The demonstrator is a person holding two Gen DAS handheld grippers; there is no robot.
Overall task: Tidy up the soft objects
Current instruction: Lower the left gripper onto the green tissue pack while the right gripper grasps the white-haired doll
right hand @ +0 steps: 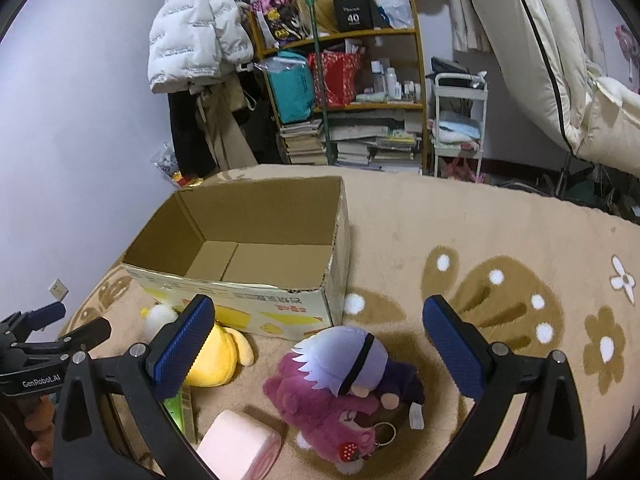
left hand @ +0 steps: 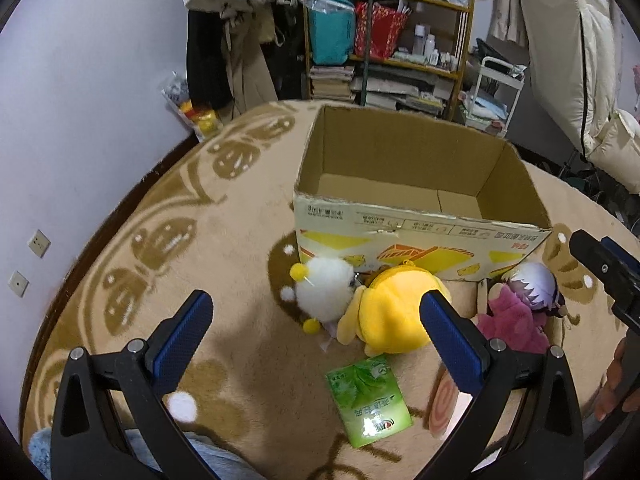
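Nothing's sitting in the cardboard box (left hand: 404,160) yet, so sorting is barely starting. The yellow plush (left hand: 394,312), white pompom toy (left hand: 324,288), pink bear (right hand: 320,404) and purple-haired doll (right hand: 348,356) are all lying on the blanket (right hand: 460,224), while the left claw (left hand: 316,328) and right claw (right hand: 320,336) are both hanging spread wide, gripping nothing

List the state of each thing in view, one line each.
Cardboard box: upright, top open, nothing inside.
White pom-pom toy: on the blanket, against the box front.
Yellow plush: lying on the blanket, not held.
Pink plush: lying under the doll.
Doll: lying on the pink plush.
Green packet: flat on the blanket.
Left tool: open.
Right tool: open.
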